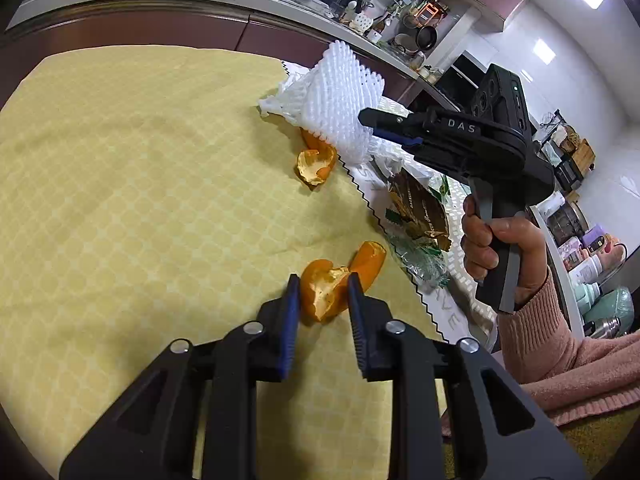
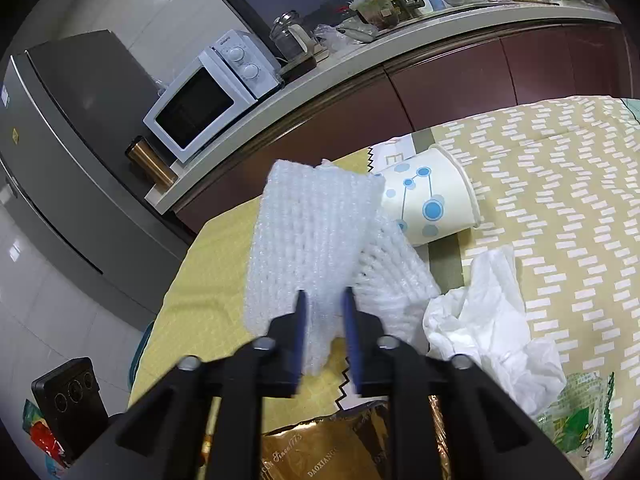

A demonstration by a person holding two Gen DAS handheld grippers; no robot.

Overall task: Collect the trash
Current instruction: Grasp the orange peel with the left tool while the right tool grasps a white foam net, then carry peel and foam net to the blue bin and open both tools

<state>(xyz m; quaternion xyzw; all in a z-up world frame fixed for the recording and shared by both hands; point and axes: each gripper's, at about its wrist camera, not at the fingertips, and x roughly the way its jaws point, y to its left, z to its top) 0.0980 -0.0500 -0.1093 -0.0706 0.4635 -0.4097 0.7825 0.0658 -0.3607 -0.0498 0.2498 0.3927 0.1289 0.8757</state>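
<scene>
Between my left gripper (image 1: 322, 280) open jaws sits orange peel (image 1: 328, 290); right gripper (image 2: 325, 300) clamps foam net (image 2: 308, 240) at 12 o'clock, yellow tablecloth (image 1: 140, 180), kitchen counter (image 2: 360, 64) behind.

Foam net (image 2: 316, 240) is lifted off the table (image 1: 120, 160), its lower edge between the right gripper (image 2: 325, 300) fingers. Paper cup (image 2: 432, 200) lies on its side just behind it, tissue (image 2: 488, 320) to the right, foil wrapper (image 2: 320, 448) nearest. One orange peel (image 1: 332, 288) sits between the left gripper (image 1: 322, 284) fingers, second peel (image 1: 316, 162) farther back, under the net.
</scene>
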